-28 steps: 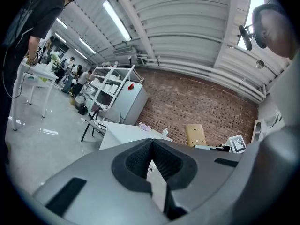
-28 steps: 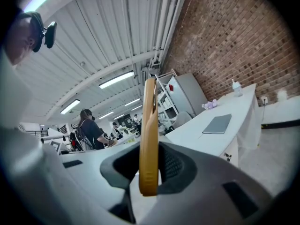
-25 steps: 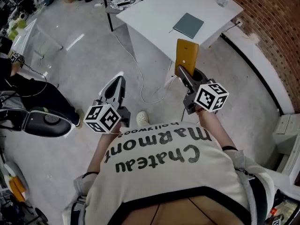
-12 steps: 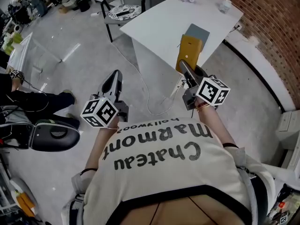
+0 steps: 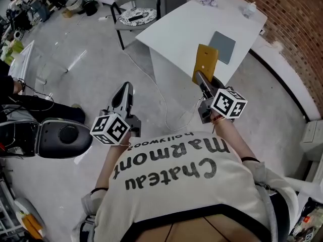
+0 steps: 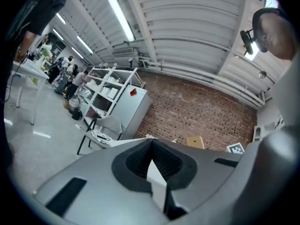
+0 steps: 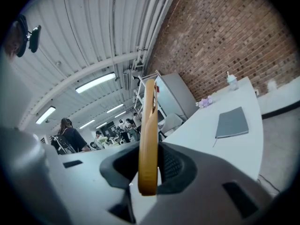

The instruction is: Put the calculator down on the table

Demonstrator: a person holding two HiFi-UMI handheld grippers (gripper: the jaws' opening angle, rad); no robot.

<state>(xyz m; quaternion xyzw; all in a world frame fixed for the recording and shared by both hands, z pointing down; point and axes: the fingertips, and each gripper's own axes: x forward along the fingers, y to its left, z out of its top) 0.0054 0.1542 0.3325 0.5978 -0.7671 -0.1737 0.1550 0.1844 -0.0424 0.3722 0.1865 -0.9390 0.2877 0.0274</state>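
Observation:
The calculator (image 5: 205, 63) is a flat yellow slab standing upright on its edge in my right gripper (image 5: 202, 78), which is shut on its lower end. In the right gripper view the calculator (image 7: 149, 139) shows edge-on between the pads of that gripper (image 7: 150, 172). From the head view it hangs in the air over the near edge of the white table (image 5: 186, 29). My left gripper (image 5: 126, 87) is held over the floor to the left of the table, shut with nothing in it; its jaws (image 6: 151, 149) meet at the tips.
A grey notebook (image 5: 222, 47) lies on the table just beyond the calculator, with small items at the far edge. A chair holding a patterned plate (image 5: 136, 15) stands left of the table. A black round device (image 5: 60, 137) sits on the floor at the left. A cable (image 5: 161, 102) trails across the floor.
Both grippers have moved forward toward the table. The calculator, first short of the table's near corner, now hangs over its edge close to the notebook.

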